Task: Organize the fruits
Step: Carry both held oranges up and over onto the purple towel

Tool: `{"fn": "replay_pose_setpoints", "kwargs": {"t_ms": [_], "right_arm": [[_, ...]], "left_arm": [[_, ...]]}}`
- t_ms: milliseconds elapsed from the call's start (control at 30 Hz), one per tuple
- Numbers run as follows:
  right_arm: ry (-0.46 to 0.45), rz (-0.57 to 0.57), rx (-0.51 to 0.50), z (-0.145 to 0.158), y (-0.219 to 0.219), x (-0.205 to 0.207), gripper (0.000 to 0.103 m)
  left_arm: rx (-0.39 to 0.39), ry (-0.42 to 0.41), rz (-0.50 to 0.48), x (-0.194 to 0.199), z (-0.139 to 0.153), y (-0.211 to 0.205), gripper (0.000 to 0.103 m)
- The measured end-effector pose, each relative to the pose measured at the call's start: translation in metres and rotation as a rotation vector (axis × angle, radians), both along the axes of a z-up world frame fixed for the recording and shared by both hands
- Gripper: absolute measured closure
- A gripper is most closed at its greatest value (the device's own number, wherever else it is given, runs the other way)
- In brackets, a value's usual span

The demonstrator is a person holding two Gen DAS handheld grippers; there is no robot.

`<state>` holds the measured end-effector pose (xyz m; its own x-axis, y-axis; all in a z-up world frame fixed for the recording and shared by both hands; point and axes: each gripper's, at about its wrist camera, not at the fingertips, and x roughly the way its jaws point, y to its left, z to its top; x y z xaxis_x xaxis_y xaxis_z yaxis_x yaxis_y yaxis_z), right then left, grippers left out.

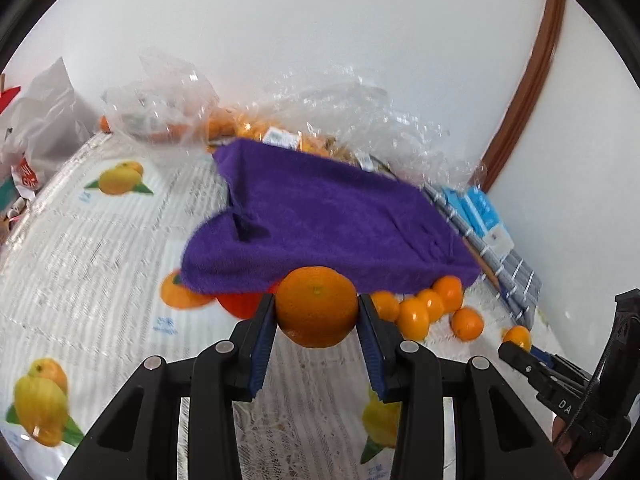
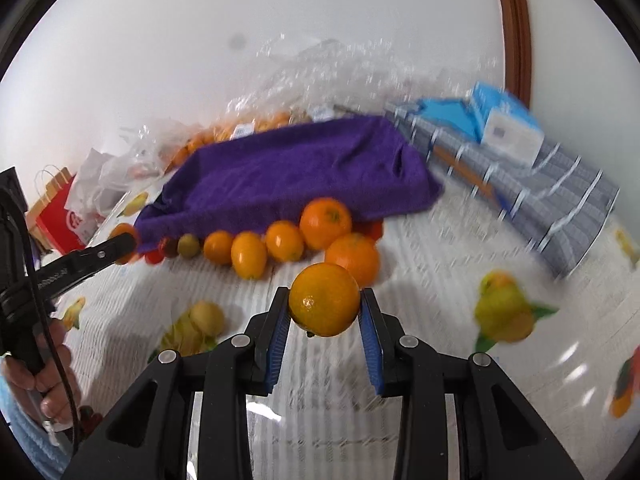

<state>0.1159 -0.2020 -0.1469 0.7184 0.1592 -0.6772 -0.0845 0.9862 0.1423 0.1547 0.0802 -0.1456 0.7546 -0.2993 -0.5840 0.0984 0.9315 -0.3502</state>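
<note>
Oranges: one [image 1: 316, 306] clamped between the left gripper [image 1: 317, 316] pads, another [image 2: 324, 299] between the right gripper [image 2: 325, 312] pads, each held clear above the tablecloth [image 1: 100, 248], loose fruit row [image 2: 256, 248] just beyond the fingertips.

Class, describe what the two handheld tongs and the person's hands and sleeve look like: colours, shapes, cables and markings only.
Both the left tongs and the right tongs have black, angular plastic fingers with round silver rivets and ribbed blue pads. Seen from the side, each finger carries white lettering, too blurred to read fully. A black cable runs down the left handle. The left hand shows a light blue knitted sleeve.
</note>
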Motion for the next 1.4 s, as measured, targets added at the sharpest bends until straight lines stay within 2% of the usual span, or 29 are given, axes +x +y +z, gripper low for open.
{"fn": "replay_pose_setpoints", "kwargs": {"t_ms": [100, 300, 467, 633, 767, 867, 1200, 1300, 1400], "right_arm": [[-0.039, -0.009, -0.009, 0.024, -0.001, 0.011, 0.069], [-0.122, -0.023, 0.003, 0.067, -0.004, 0.056, 0.069], [-0.159, -0.010, -0.019, 0.084, 0.004, 0.107, 0.069], [-0.156, 0.017, -0.023, 0.076, 0.017, 0.148, 0.069], [-0.127, 0.026, -0.015, 0.052, 0.022, 0.169, 0.069], [-0.092, 0.043, -0.042, 0.033, 0.024, 0.176, 0.069], [-0.088, 0.002, -0.039, 0.025, 0.004, 0.183, 0.069], [-0.059, -0.015, -0.009, 0.018, -0.004, 0.188, 0.069], [-0.030, -0.028, -0.004, 0.009, -0.007, 0.192, 0.069]], "left_arm": [[0.004, -0.020, 0.010, 0.007, 0.028, 0.007, 0.065], [0.063, -0.084, 0.069, 0.040, 0.082, 0.010, 0.065], [0.071, -0.104, 0.080, 0.077, 0.103, -0.001, 0.065], [0.116, -0.113, 0.079, 0.097, 0.084, -0.016, 0.065], [0.058, -0.026, 0.052, 0.117, 0.038, -0.013, 0.065], [0.043, 0.017, 0.051, 0.126, 0.019, -0.009, 0.065], [0.054, -0.017, 0.061, 0.130, 0.009, -0.009, 0.065], [0.099, -0.022, 0.068, 0.130, 0.006, -0.013, 0.065], [0.093, -0.006, 0.053, 0.131, 0.001, -0.014, 0.065]]}}
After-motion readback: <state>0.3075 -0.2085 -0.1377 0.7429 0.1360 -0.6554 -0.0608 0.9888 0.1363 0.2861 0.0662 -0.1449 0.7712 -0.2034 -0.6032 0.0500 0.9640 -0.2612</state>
